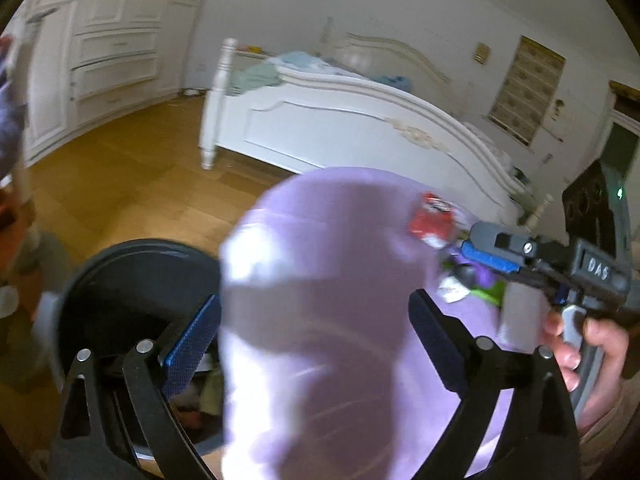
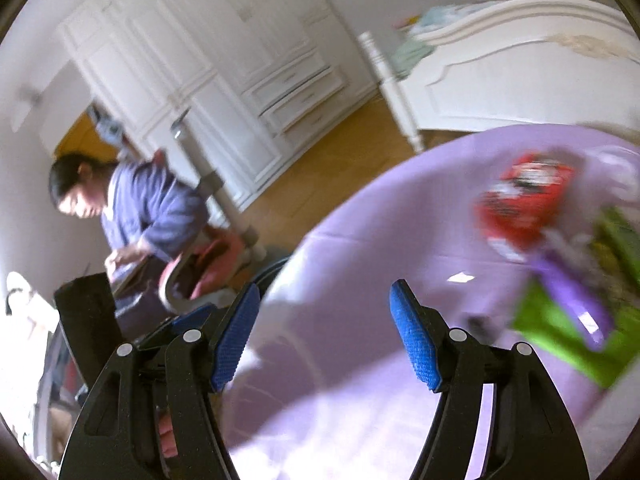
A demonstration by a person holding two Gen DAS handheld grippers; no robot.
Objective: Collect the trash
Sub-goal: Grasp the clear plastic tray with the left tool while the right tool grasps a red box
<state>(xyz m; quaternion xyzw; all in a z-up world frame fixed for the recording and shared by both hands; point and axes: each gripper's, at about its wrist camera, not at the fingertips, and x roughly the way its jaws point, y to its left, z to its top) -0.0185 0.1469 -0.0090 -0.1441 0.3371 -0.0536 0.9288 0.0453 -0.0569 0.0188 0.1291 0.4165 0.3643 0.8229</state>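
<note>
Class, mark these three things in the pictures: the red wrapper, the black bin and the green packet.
red wrapper (image 2: 528, 204): right wrist view, middle of its crumpled red face.
black bin (image 1: 120, 280): left wrist view, dark inner wall below the rim.
green packet (image 2: 560, 324): right wrist view, its flat green lower part.

A white bed frame (image 1: 340, 128) with a turned corner post (image 1: 218, 100) is seen at twelve o'clock in the left wrist view, with crumpled pale blue and green cloth (image 1: 260, 74) lying on it. White panelled wardrobes with drawers (image 2: 224, 64) are set against the wall at eleven o'clock in the right wrist view. A wooden floor (image 1: 132, 168) is laid between them. A person in a blue top (image 2: 136, 208) is shown bending at nine o'clock.
</note>
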